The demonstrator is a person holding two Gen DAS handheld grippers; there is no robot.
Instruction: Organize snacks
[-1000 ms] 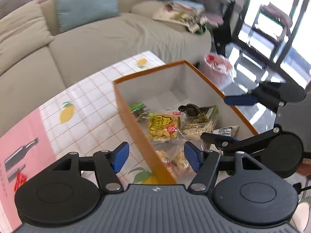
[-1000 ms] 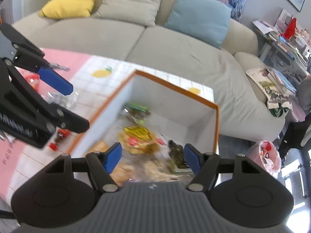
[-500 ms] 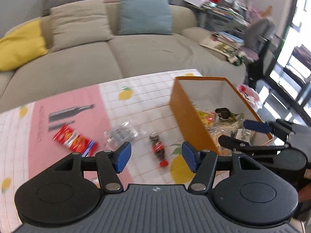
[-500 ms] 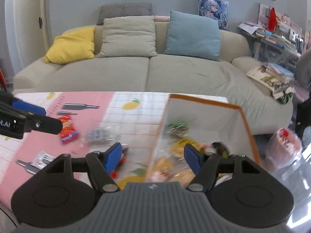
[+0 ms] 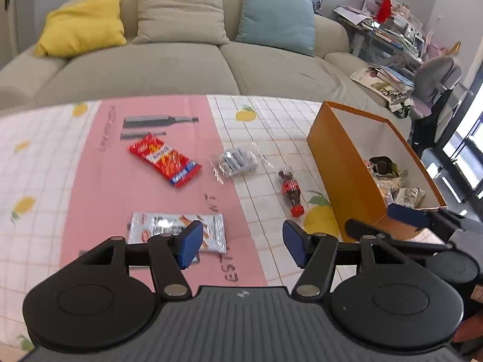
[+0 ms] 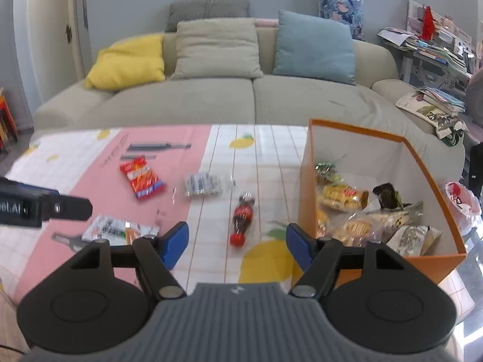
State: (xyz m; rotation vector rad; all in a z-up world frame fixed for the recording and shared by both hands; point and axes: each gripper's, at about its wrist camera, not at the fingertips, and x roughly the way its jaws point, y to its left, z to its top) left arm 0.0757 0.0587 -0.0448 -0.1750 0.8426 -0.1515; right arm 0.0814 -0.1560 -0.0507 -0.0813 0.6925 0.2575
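An orange box [image 5: 344, 163] [image 6: 308, 187] at the table's right holds several snack packs. On the table lie a red snack bag [image 5: 164, 158] [image 6: 142, 181], a clear wrapped pack [image 5: 238, 161] [image 6: 203, 184], a small cola-bottle candy [image 5: 290, 191] [image 6: 241, 217] and a white-silver snack pack [image 5: 169, 229] [image 6: 116, 229]. My left gripper [image 5: 238, 244] is open and empty above the table, just behind the white pack. My right gripper [image 6: 237, 242] is open and empty, just behind the cola bottle. Its fingers also show in the left wrist view [image 5: 407, 215].
A beige sofa [image 6: 211, 102] with yellow, beige and blue cushions stands behind the table. The tablecloth [image 5: 90, 181] is pink and white with lemon prints. A cluttered shelf [image 6: 437, 45] and a pink bag [image 6: 462, 202] are at the right.
Both grippers have pulled back and swung left from over the orange box. The loose snacks on the table have come into view. Both stay open and empty.
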